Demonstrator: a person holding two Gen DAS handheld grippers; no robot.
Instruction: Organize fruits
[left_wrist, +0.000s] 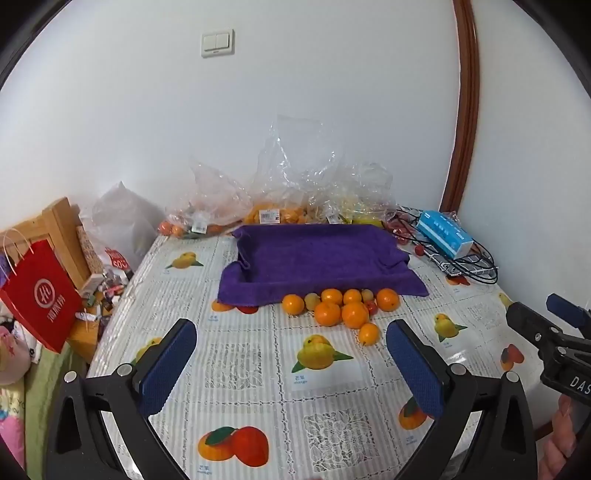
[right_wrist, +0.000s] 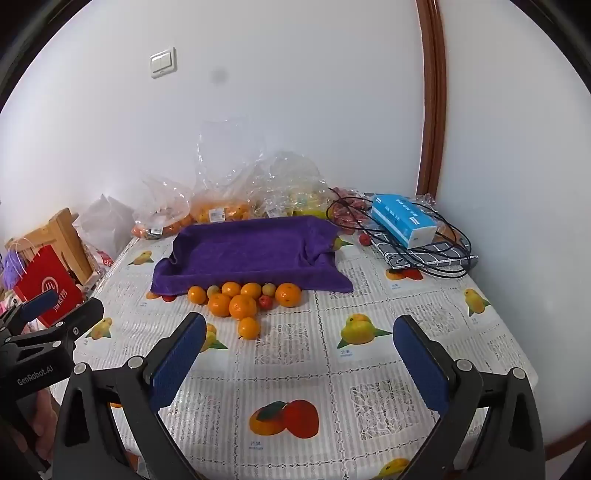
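Note:
A pile of oranges (left_wrist: 341, 308) (right_wrist: 236, 301) with a few small yellowish and red fruits lies on the table, against the front edge of a tray draped in a purple towel (left_wrist: 317, 254) (right_wrist: 247, 251). One orange (left_wrist: 368, 333) (right_wrist: 248, 328) sits apart, nearer to me. My left gripper (left_wrist: 291, 338) hovers open above the tablecloth, short of the pile, nothing between its blue pads. My right gripper (right_wrist: 299, 332) is open too, empty, with the pile ahead to its left. Each gripper shows at the edge of the other's view.
Clear plastic bags of fruit (left_wrist: 273, 206) (right_wrist: 229, 206) line the wall behind the tray. A blue tissue box (left_wrist: 445, 232) (right_wrist: 404, 221) rests on black cables and a checked cloth at the back right. A red paper bag (left_wrist: 38, 295) and clutter stand off the table's left edge.

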